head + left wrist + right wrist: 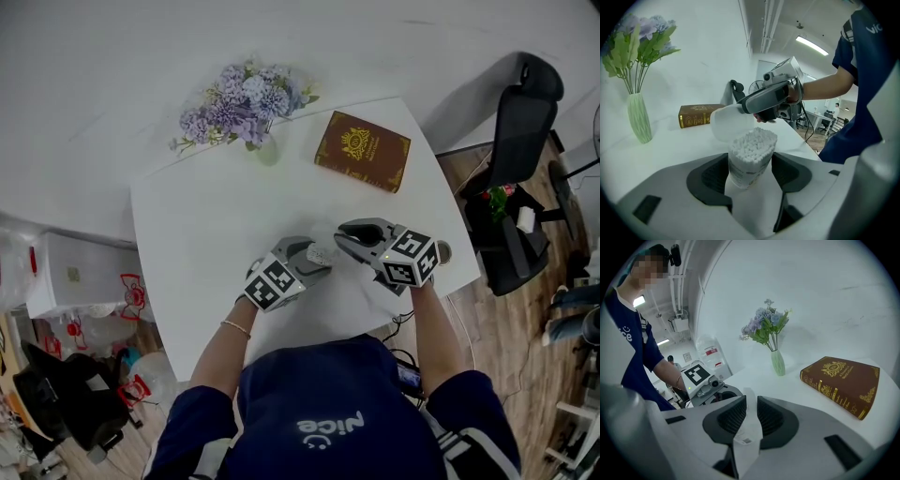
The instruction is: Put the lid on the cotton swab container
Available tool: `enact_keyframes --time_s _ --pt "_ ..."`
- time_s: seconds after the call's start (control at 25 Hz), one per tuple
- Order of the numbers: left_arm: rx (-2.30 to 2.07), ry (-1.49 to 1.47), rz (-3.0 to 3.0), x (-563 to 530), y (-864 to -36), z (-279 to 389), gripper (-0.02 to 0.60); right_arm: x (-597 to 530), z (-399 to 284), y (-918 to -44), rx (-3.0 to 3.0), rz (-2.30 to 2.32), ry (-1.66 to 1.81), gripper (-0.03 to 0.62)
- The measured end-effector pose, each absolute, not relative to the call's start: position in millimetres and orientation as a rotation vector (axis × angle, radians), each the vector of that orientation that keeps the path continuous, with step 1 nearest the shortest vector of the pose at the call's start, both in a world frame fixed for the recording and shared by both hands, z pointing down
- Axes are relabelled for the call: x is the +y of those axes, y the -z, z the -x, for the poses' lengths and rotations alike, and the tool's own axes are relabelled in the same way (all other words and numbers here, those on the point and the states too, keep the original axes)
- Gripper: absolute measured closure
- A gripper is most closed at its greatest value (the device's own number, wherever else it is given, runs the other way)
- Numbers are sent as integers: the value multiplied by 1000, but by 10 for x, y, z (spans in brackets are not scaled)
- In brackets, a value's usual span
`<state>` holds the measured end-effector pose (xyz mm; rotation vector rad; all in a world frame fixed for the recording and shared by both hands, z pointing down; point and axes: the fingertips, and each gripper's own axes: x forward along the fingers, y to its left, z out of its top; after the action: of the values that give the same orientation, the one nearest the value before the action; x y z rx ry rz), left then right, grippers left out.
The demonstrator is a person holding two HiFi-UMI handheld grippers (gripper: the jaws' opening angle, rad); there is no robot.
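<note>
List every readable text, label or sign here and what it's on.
"nice" plus smiley: person's dark blue shirt, upside down in head view.
Gold lettering on brown hardcover book: too small.
Label on clear cotton swab container: too blurred.
Barcode sticker on translucent white lid: unreadable.
Cubes on left gripper and right gripper: square markers, no words.
</note>
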<state>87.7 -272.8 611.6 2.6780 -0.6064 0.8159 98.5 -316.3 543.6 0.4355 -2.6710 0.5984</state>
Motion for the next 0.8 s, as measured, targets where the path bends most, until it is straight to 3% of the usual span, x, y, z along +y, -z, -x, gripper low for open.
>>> enact_keyframes --time_s 0.8 --pt "-669 -781 -2642 -2708 -6125 -868 278 -2848 -879 -5258 -2662 -371 -502 499"
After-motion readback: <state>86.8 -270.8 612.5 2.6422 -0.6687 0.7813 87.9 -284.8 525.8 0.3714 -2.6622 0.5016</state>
